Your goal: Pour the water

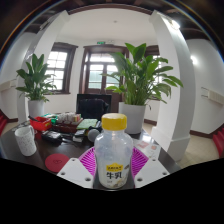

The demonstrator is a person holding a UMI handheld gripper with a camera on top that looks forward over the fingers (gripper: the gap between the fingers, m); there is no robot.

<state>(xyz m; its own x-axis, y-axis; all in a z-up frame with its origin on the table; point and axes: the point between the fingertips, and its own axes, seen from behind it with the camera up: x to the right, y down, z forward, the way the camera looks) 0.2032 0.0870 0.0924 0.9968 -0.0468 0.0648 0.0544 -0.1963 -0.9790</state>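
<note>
Bottle [115,152], upright, yellow cap on top, white label, clamped between pink pads [88,160] of gripper [113,165], long axis vertical. Held above dark table [60,152]. White cup [25,139] ahead and well off to left, beside red items. Open tabletop between bottle and cup. Potted plants [138,85] and windows beyond. Cap apparently on, likely blocking any pour.

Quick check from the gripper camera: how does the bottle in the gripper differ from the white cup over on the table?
The bottle stands between the gripper fingers, pads pressed on both sides; the white cup stands free on the table, off to one side. The bottle wears a yellow cap and a printed label; the cup is plain and open-topped. The bottle looks taller and nearer. Both stand upright.
</note>
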